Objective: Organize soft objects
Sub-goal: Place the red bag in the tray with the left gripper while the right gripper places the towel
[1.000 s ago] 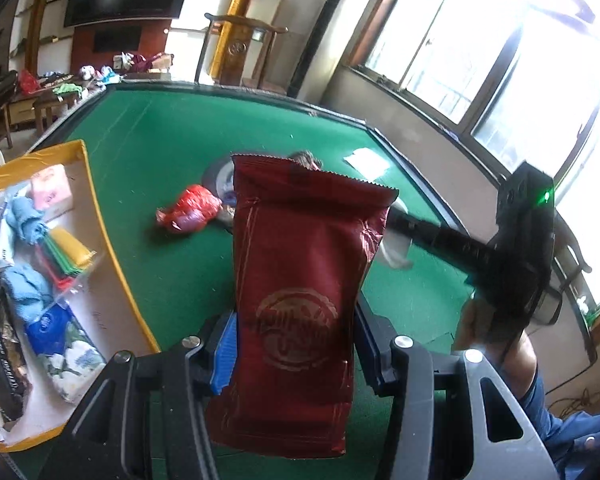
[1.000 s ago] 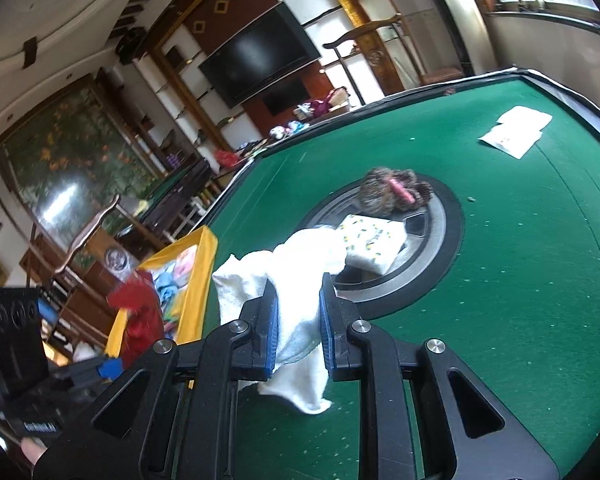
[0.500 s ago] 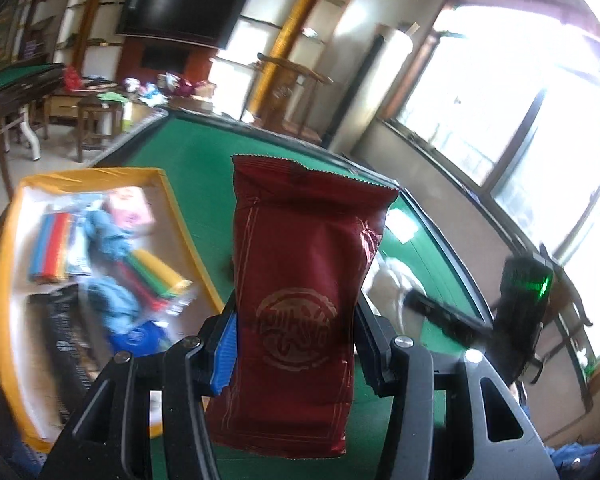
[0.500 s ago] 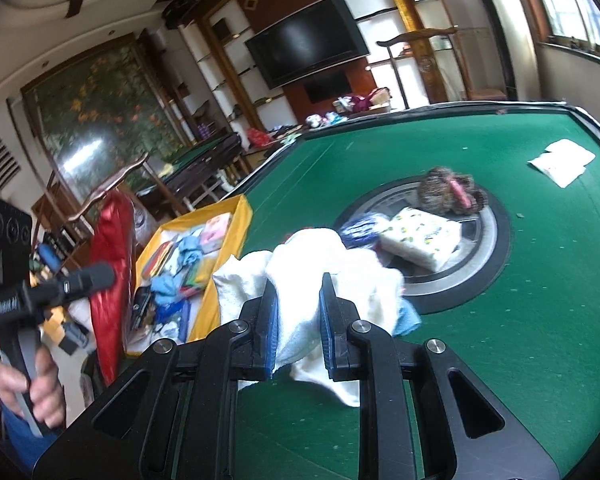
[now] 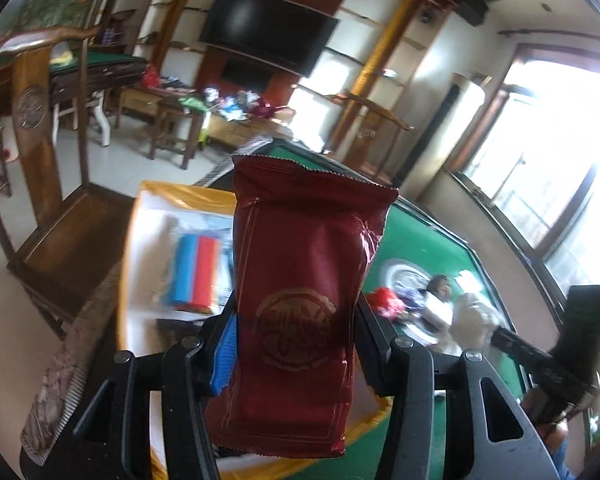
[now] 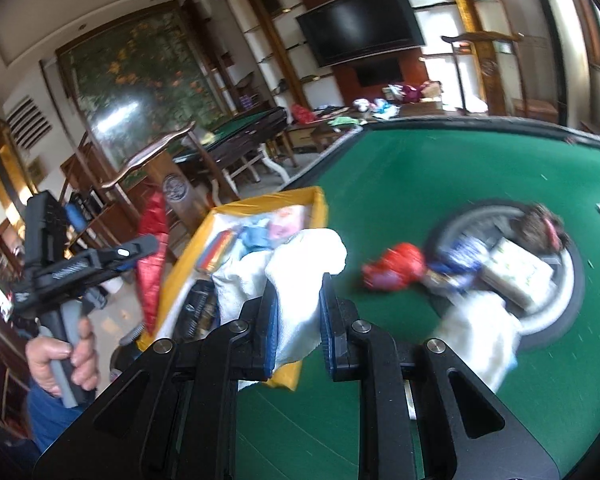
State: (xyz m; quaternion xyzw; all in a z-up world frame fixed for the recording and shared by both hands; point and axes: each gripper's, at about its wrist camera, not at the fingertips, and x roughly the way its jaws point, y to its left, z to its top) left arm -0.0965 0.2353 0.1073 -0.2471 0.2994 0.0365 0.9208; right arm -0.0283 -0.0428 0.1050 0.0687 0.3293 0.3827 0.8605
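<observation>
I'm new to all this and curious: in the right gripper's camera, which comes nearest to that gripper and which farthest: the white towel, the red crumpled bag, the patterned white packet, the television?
1. white towel: clamped in the right gripper.
2. red crumpled bag: on the green felt, just right of the towel.
3. patterned white packet: farther right, on the round centre plate.
4. television: on the far wall, top.

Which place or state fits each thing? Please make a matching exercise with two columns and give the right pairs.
Things:
1. dark red packet
2. white towel
3. yellow tray
4. crumpled red bag

Places or states:
A. lies loose on the green table, beside the round centre plate
B. pinched in the right gripper
C. sits at the table's edge, with colourful items inside
D. clamped upright in the left gripper

Pairs: 1-D, 2-B, 3-C, 4-A
</observation>
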